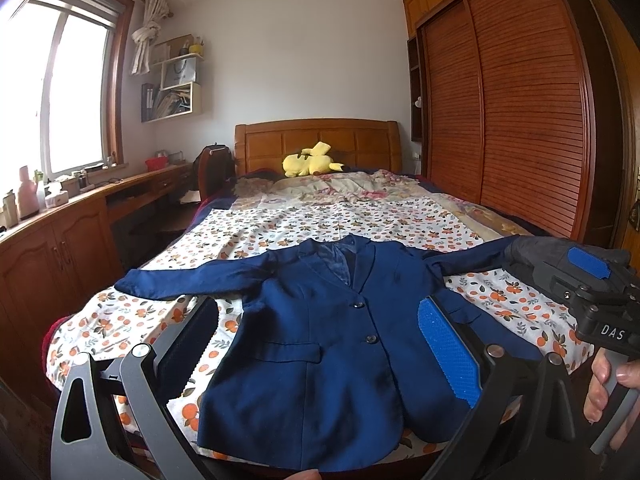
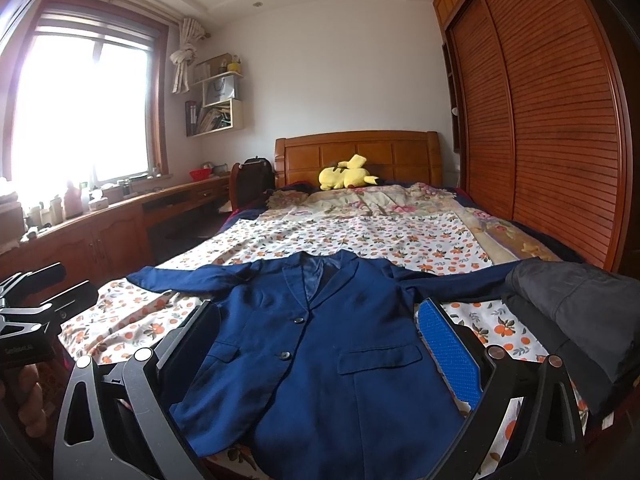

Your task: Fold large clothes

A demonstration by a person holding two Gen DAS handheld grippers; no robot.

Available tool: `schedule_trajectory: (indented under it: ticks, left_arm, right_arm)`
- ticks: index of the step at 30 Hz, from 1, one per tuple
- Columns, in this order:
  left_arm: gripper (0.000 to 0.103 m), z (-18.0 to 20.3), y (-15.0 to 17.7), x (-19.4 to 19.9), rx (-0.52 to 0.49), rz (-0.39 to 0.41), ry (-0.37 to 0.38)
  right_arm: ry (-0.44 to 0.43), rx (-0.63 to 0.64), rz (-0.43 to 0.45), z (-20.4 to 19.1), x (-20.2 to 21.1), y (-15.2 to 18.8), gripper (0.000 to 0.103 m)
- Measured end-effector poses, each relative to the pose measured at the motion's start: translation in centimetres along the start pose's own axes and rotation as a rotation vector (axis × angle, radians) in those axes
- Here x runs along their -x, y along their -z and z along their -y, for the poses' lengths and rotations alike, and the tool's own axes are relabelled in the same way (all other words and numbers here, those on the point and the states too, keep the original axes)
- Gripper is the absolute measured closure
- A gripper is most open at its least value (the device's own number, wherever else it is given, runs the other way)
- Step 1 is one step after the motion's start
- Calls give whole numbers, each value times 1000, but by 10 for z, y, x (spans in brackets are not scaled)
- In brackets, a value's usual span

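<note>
Far to the left of both tongs, a wooden counter (image 1: 80, 200) under a bright window (image 2: 80, 108) holds small bottles and boxes too washed out by glare to identify. Above it, wall shelves (image 1: 176, 80) hold folders, papers and a paper bag, though their details are hard to read. The left tongs (image 1: 320, 336) hover spread wide apart, gripping nothing; only the lower parts of the fingers show, the rest cut off at the bottom edge. Between and just beyond them lies a navy blue jacket (image 1: 320, 320), front up and buttoned, sleeves stretched out to either side, on an orange-patterned sheet (image 1: 320, 220) covering the bed (image 1: 320, 140). The right tongs (image 2: 320, 340) are likewise spread wide and empty, the jacket lying between the fingers. Far ahead, a yellow plush toy (image 2: 346, 178) rests against the headboard. To the right, a dark grey garment (image 2: 572, 308) covers the end of the jacket's sleeve. Beyond it stands a slatted wooden wardrobe (image 2: 560, 120). A hand (image 1: 608, 384) grips the right tongs' handle, partly cut off.
</note>
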State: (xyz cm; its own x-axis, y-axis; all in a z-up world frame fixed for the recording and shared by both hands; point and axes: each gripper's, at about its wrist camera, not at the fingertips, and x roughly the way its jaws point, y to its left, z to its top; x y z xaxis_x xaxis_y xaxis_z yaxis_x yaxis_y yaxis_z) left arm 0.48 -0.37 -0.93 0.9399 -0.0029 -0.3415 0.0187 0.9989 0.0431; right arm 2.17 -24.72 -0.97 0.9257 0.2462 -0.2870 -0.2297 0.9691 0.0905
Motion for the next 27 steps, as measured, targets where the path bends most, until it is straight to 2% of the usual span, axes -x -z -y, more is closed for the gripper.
schedule_trajectory:
  ticks: [27]
  left_arm:
    - [2,3,-9,14,-4,20,3]
  right_arm:
    - [1,4,11,-5,6,-1,7]
